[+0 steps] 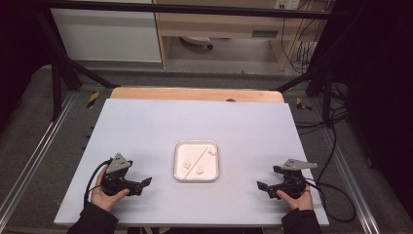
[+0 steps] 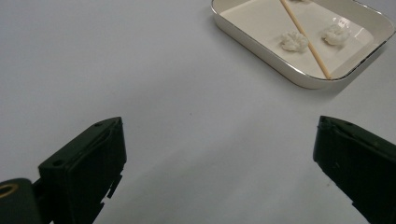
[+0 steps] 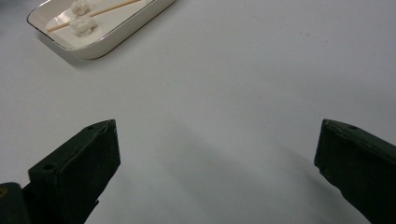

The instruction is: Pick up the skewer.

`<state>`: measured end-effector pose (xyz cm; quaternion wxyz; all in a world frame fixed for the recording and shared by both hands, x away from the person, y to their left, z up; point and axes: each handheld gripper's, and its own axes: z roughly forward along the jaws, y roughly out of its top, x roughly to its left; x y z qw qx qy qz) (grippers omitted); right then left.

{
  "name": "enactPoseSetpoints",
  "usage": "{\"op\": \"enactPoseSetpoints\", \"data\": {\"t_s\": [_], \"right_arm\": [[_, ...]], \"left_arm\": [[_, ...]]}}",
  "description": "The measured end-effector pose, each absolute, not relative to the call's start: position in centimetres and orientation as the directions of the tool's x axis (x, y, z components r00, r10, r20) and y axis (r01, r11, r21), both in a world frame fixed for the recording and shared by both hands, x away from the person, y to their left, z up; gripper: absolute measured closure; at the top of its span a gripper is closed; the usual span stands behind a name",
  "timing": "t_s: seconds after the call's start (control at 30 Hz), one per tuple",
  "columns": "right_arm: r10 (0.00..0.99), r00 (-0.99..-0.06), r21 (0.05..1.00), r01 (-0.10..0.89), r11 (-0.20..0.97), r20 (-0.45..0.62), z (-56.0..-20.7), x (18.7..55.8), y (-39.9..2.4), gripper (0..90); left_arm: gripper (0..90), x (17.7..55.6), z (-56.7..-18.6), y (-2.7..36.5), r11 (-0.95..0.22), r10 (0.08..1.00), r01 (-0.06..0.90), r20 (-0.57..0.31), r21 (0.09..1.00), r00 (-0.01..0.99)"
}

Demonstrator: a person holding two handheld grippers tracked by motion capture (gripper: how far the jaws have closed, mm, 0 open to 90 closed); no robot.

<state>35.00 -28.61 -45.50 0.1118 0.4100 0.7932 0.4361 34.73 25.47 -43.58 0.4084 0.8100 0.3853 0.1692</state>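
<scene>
Nearest the person, the left hand-held gripper [image 1: 144, 182] and the right hand-held gripper [image 1: 261, 186] rest low over the white bench [image 1: 146, 126], each with its black jaws spread wide and empty. Between them, slightly farther, sits a white rounded-square tray with a thin metallic rim [image 1: 177, 161], holding three small white crumpled lumps [image 1: 199, 170] and a thin wooden stick [image 1: 197, 156] lying diagonally.
</scene>
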Motion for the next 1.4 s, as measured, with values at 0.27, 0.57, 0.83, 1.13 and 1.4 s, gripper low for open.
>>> {"op": "enactPoseSetpoints", "data": {"t_s": [0.27,0.57,0.83,1.13,1.4], "right_arm": [[0.751,-0.636,0.782,0.553,0.286,0.175,-45.5,35.0,-28.6,0.8],[0.752,-0.636,0.783,0.553,0.286,0.174,-45.5,35.0,-28.6,0.8],[0.751,-0.637,0.783,0.551,0.288,0.172,-45.5,35.0,-28.6,0.8],[0.75,-0.639,0.781,0.551,0.293,0.169,-45.5,35.0,-28.6,0.8],[0.751,-0.639,0.777,0.554,0.299,0.167,-45.5,35.0,-28.5,0.8]], "left_arm": [[2.5,34.9,-43.0,24.6,-0.369,0.772,0.498,-0.04,0.784,0.635],[2.6,35.2,-41.8,22.7,-0.377,0.768,0.502,-0.041,0.778,0.64],[3.4,35.9,-41.1,20.1,-0.406,0.736,0.47,-0.024,0.784,0.676],[4.5,36.7,-40.2,16.6,-0.44,0.731,0.481,-0.008,0.758,0.682],[7.4,37.6,-40.3,14.1,-0.471,0.731,0.49,0.013,0.734,0.683]]}}
